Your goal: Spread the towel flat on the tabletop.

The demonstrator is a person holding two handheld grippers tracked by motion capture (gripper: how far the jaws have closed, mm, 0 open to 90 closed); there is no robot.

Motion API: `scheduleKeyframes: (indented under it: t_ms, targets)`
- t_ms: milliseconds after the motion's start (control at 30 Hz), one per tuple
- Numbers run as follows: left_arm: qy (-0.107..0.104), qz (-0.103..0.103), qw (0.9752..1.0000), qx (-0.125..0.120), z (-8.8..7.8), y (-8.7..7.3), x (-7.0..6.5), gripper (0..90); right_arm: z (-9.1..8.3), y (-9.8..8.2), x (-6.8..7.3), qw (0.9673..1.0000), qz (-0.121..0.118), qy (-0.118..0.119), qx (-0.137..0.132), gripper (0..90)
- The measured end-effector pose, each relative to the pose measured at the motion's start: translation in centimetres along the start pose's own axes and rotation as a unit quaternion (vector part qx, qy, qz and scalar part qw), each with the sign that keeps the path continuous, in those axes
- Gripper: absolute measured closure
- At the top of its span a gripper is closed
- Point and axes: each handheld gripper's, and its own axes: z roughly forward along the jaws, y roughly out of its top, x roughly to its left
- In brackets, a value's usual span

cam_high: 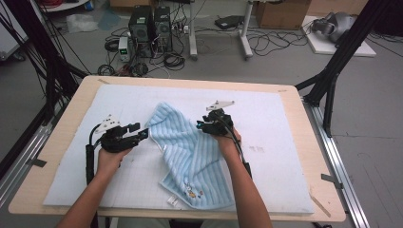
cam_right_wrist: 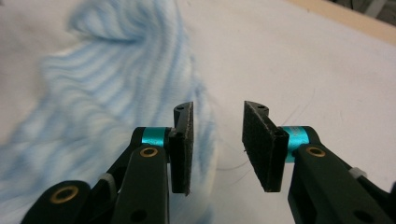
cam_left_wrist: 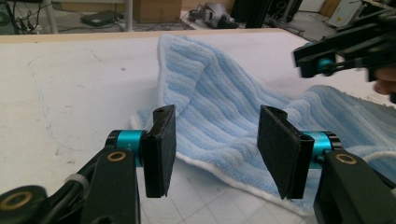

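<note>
From above, a white mat (cam_high: 266, 109) covers my wooden table (cam_high: 76, 102); the blue striped towel (cam_high: 190, 147) lies rumpled mid-mat between my 2 grippers. My left gripper (cam_left_wrist: 212, 151) is spread at its near edge. My right gripper (cam_right_wrist: 217, 144) gapes beside its edge, holding nothing. Flattening or folding looks barely begun.

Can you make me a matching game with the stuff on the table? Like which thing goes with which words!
Things:
1. towel
2. left gripper
3. right gripper
4. mat

Words:
A. white, covers most of the table top
B. light blue with stripes, lying rumpled
C. open, at the towel's left edge
D. open, over the towel's right edge

Pairs: 1-B, 2-C, 3-D, 4-A
</note>
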Motion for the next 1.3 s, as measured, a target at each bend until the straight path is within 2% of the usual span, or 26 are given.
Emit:
scheduleKeyframes:
  t_ms: [133,233,267,333,367,400,467,633,733,833,900,1000,1133,1200,1300]
  targets:
    - [-0.002,0.000,1.0000,0.000,0.0,0.0,0.0,47.6,2.7,0.4,-0.1,0.9992,-0.009,-0.005,0.039,65.1]
    - [-0.002,-0.002,1.0000,-0.001,0.0,0.0,0.1,47.6,4.2,0.1,0.2,0.9983,-0.008,0.005,0.057,65.5]
    - [-0.002,-0.002,1.0000,0.000,0.0,0.0,0.1,47.6,4.4,0.0,0.4,0.9982,-0.006,0.003,0.059,68.8]
    - [-0.002,-0.003,1.0000,0.001,0.0,0.0,0.1,47.6,4.4,0.0,0.5,0.9979,-0.011,0.021,0.060,84.4]
    - [-0.003,-0.002,1.0000,0.003,0.0,0.0,0.1,47.6,4.3,0.1,0.6,0.9975,-0.016,0.026,0.064,85.9]
    - [-0.003,-0.001,1.0000,0.003,0.0,0.0,0.1,47.6,4.0,0.2,0.8,0.9967,-0.028,0.025,0.072,86.7]
    - [-0.002,-0.001,1.0000,0.003,0.0,0.0,0.0,47.6,3.4,0.2,0.8,0.9959,-0.033,0.021,0.081,87.0]
    - [-0.003,0.001,1.0000,0.006,-0.1,-0.1,0.0,47.7,-0.7,-0.7,0.1,0.9973,-0.040,-0.019,0.059,86.9]
    - [-0.003,0.004,0.9999,0.011,0.0,-0.1,-0.2,47.7,-3.8,-1.8,-1.1,0.9973,-0.032,-0.045,0.048,86.9]
    - [-0.004,0.007,0.9998,0.016,0.3,-0.2,-0.3,47.7,-6.2,-2.8,-2.1,0.9967,-0.020,-0.068,0.040,86.9]
    - [-0.005,0.009,0.9998,0.019,0.5,-0.2,-0.4,47.7,-7.2,-3.5,-2.5,0.9959,-0.017,-0.077,0.045,86.9]
    - [-0.006,0.013,0.9996,0.025,0.7,-0.3,-0.6,47.7,-7.5,-4.4,-2.5,0.9957,-0.013,-0.075,0.053,86.8]
    - [-0.006,0.014,0.9995,0.028,0.8,-0.4,-0.7,47.7,-6.1,-5.4,-1.5,0.9966,-0.017,-0.046,0.066,86.1]
    - [-0.005,0.014,0.9995,0.029,0.7,-0.4,-0.6,47.7,-5.0,-5.5,-0.6,0.9958,-0.031,-0.032,0.079,85.6]
    - [-0.004,0.011,0.9996,0.026,0.6,-0.3,-0.5,47.7,-3.7,-5.1,0.6,0.9951,-0.051,-0.020,0.081,84.2]
